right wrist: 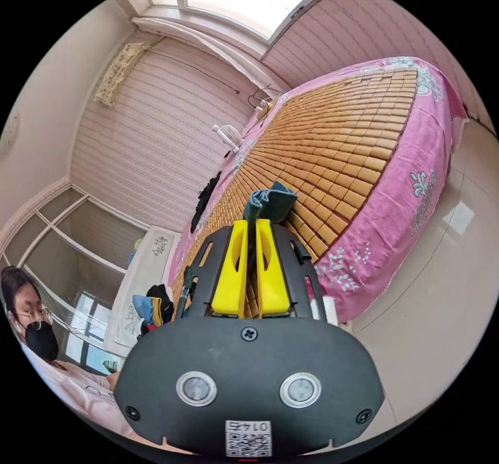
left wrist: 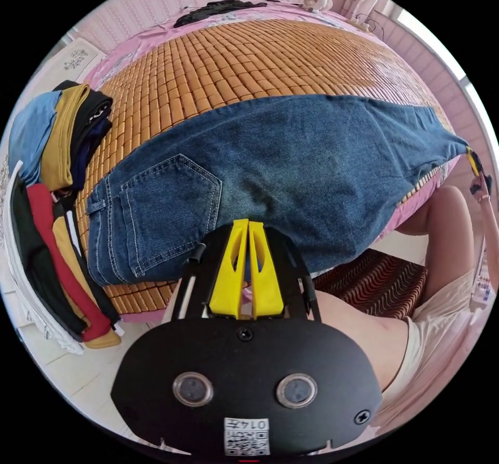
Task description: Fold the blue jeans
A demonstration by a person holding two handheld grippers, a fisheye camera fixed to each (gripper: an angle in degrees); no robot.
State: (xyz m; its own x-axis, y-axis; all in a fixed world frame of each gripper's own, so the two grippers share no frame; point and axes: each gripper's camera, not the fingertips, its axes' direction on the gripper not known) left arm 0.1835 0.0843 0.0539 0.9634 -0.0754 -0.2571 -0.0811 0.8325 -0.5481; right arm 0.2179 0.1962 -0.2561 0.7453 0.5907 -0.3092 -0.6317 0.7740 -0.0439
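The blue jeans [left wrist: 270,173] lie stretched across the near edge of a bamboo mat [left wrist: 249,64], back pocket up, waistband to the left. My left gripper [left wrist: 248,225] has its yellow jaws pressed together on the jeans' near edge. The other gripper [left wrist: 475,165] shows at the far right, holding the leg end. In the right gripper view, my right gripper [right wrist: 250,223] is shut on a bunched fold of the blue jeans [right wrist: 273,201], lifted just above the mat.
A stack of folded clothes [left wrist: 57,183] in blue, mustard, black and red lies at the mat's left end. A pink sheet [right wrist: 395,194] covers the bed. A dark garment [left wrist: 218,9] lies at the far side. A person's legs [left wrist: 447,235] stand beside the bed.
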